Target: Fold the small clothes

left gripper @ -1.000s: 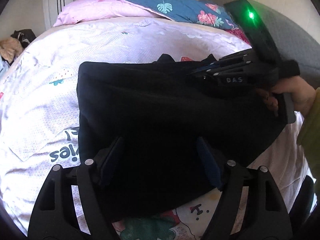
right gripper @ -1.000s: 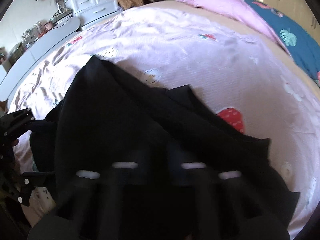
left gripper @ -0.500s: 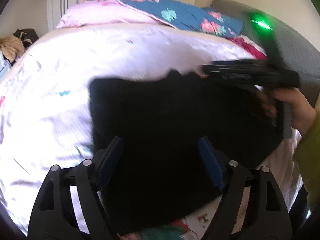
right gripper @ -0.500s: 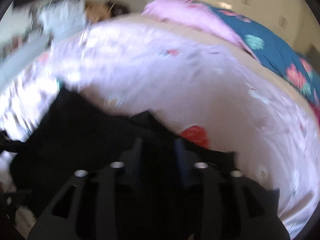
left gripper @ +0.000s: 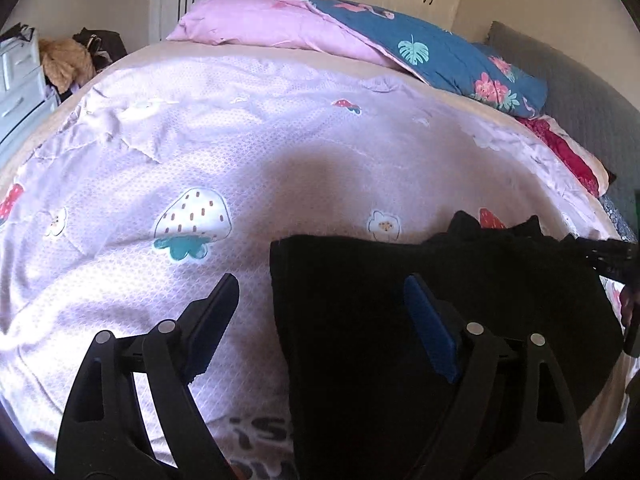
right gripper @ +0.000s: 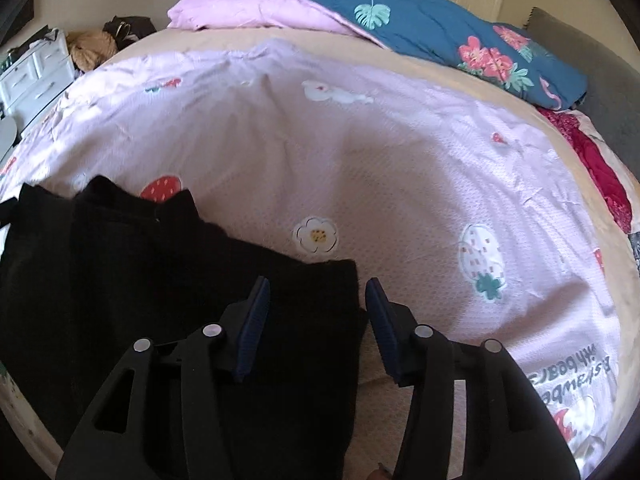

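Note:
A black garment [left gripper: 420,320] lies folded flat on the pink printed bedspread [left gripper: 280,152]. In the left wrist view my left gripper [left gripper: 320,292] is open and empty, straddling the garment's left edge, its right finger over the cloth. In the right wrist view the garment [right gripper: 140,280] fills the lower left. My right gripper [right gripper: 318,300] is open and empty over the garment's right corner. The right gripper's tip [left gripper: 612,256] shows at the far right edge of the left wrist view.
A pink and blue floral duvet [left gripper: 360,36] is heaped at the far end of the bed. A grey headboard [left gripper: 580,92] runs along the right. White drawers [right gripper: 36,72] and a pile of clothes [left gripper: 64,64] stand left of the bed.
The right gripper has let go of the garment and opened. Both grippers have swung apart to the garment's opposite edges. The garment now lies flat and narrower.

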A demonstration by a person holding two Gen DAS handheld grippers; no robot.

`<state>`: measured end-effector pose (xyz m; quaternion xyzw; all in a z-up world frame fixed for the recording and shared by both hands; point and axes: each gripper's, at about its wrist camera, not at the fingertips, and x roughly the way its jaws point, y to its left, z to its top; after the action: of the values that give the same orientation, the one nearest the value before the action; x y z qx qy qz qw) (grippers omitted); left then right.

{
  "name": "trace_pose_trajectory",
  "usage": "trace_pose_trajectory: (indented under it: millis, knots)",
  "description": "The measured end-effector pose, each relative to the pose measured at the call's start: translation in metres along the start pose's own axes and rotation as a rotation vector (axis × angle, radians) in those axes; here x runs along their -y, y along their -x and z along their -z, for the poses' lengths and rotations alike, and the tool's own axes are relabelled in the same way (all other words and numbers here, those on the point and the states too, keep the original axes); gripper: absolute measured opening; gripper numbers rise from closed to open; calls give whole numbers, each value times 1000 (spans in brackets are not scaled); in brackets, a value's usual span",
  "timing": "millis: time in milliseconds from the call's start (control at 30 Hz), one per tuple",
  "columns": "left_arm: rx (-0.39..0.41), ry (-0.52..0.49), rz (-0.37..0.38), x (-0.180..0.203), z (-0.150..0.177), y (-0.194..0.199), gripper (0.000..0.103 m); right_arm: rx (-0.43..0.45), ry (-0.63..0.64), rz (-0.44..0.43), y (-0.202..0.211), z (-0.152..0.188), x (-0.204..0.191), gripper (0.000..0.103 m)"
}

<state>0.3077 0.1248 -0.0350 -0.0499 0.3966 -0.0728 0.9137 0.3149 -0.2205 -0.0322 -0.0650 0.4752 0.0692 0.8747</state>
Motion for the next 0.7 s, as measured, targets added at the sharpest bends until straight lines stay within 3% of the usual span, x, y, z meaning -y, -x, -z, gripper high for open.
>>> trace_pose_trajectory:
  millis: [33, 67, 133, 233, 367, 433, 700]
  knots:
    - [4, -6, 5, 2, -2, -2, 69, -2, 9, 0, -4, 1, -2, 17]
    - [8, -12, 8, 3, -1, -2, 63, 4, 15, -1, -5, 3, -4, 17]
    - [16, -25, 17, 6, 0, -5, 35, 35, 7, -15, 1, 4, -4, 14]
    - [39, -42, 27, 8, 0, -7, 16, 107, -92, -86, 16, 6, 14, 13]
    - [74, -52, 33, 9, -2, 1, 11, 212, -321, -198, 32, 8, 60, 13]
    - [93, -52, 24, 8, -3, 2, 8, 219, -416, -249, 27, 10, 77, 13]
    - [81, -3, 20, -5, -4, 0, 9, 98, -433, -176, -4, 20, 67, 14]
